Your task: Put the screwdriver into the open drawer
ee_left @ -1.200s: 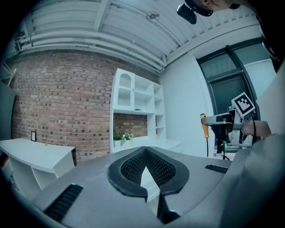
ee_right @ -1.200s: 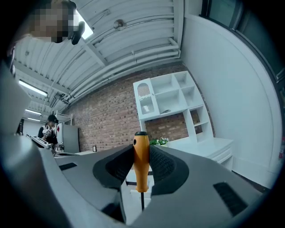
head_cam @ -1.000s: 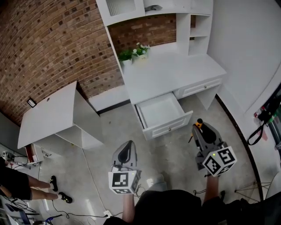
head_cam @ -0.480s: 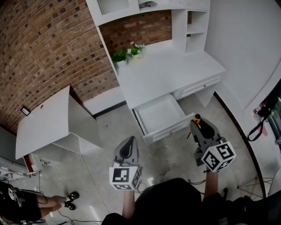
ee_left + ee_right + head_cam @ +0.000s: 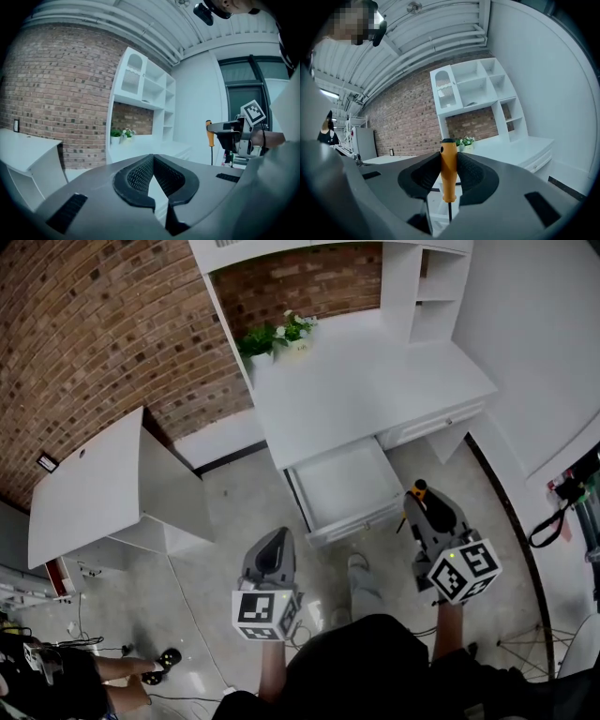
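I'm on the carrying step. My right gripper is clamped on the orange handle of the screwdriver, which stands upright between the pads, butt up and thin shaft pointing down. My left gripper is closed with nothing in it, the pads meeting at their tips, and it has no part in this. From the head view, the screwdriver hangs over the floor just off the right front corner of the drawer. That drawer stands pulled out from under the white worktop, and its tray looks bare. Nothing has been put in yet. As I judge it, the next move calls for bringing my right hand across the drawer's front edge until the screwdriver is over the tray. Then I lower it so the shaft clears the rim and let go close to the bottom, so it doesn't bounce or roll.
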Demonstrator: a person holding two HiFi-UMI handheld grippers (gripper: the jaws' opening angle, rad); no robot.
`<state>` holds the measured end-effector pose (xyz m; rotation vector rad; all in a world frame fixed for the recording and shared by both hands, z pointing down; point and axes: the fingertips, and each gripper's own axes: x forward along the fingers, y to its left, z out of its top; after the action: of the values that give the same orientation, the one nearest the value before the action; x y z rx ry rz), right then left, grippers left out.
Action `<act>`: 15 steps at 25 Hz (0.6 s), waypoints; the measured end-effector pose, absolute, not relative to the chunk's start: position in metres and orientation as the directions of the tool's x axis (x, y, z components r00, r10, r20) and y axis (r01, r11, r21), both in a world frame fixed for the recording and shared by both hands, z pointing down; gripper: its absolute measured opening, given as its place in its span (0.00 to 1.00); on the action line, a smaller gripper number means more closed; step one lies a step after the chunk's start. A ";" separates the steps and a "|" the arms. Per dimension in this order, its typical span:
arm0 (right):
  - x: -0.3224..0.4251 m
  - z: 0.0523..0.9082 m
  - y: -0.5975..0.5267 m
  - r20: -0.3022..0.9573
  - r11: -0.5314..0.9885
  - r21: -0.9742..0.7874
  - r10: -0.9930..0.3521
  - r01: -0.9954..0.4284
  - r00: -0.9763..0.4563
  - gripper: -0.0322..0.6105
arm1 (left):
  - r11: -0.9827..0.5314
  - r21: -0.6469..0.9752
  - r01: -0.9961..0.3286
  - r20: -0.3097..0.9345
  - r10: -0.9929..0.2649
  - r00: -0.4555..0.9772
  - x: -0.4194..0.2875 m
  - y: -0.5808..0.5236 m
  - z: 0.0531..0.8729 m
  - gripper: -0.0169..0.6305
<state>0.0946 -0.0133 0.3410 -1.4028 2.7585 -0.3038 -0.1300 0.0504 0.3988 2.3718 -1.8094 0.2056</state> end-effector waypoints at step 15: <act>0.062 0.369 -0.162 0.150 0.679 -0.234 -0.682 -0.696 -0.715 0.23 | -0.179 0.107 -0.978 0.288 -0.936 0.203 -0.129 -0.070 0.432 0.04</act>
<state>0.0623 -0.1622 0.3693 -1.2021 2.9245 -0.4406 -0.1289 -0.0697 0.4323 2.2139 -1.8160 0.2276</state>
